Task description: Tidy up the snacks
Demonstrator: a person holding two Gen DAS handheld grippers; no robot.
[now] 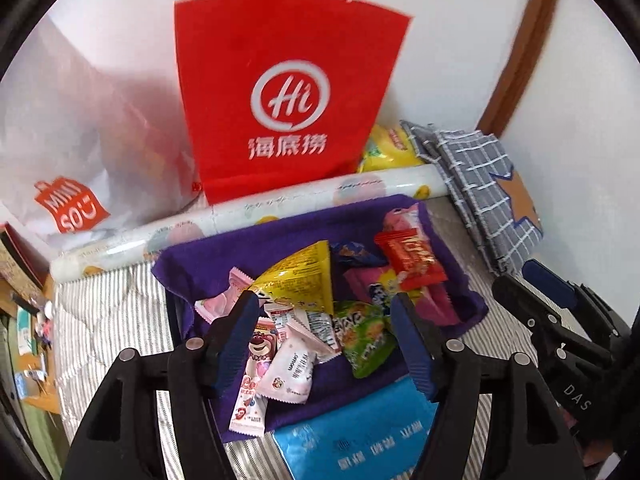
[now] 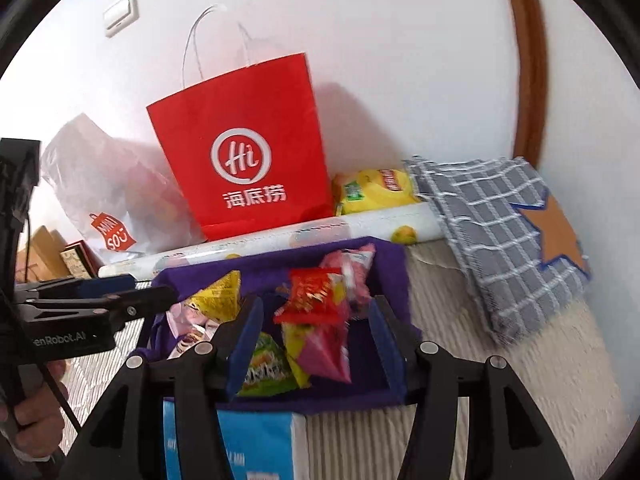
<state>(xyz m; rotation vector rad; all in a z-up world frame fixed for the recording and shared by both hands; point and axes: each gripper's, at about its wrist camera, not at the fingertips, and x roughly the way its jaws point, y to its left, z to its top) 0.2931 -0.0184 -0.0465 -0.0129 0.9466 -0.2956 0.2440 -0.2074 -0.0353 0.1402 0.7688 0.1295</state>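
— Both tongs stand apart with nothing between their pads. Left tongs (image 1: 326, 344) hang low in the left wrist view over the heap of snacks; right tongs (image 2: 316, 344) sit low centre in the right wrist view, over the same heap.

— Where are the snacks?

— In the purple fabric bin (image 1: 224, 248), middle of the frame, resting on a striped bed cover (image 1: 108, 308). Inside: a yellow triangular packet (image 1: 304, 276), a red wrapper (image 1: 412, 260) toward the upper right, a pink packet (image 1: 400, 216) behind it, a green packet (image 1: 364, 336) near the centre, and a pink bear lollipop wrapper (image 1: 256, 364) at the lower left, sticking out over the front edge.

— Other containers?

— A red paper bag (image 2: 244, 152) stands against the wall in the upper middle; its contents are hidden. A white plastic bag (image 2: 92, 184) slumps at its left, with something reddish showing dimly through it. A yellow chip bag (image 2: 376, 192) lies right of the red bag, behind a printed roll (image 2: 360, 224).

— Anything hard to read?

— A blue pack (image 1: 360, 444) at the bottom edge is cut off by the frame and the tongs. In the right wrist view the red wrapper is blurred, and a hand (image 2: 36, 416) at the lower left is mostly out of frame.
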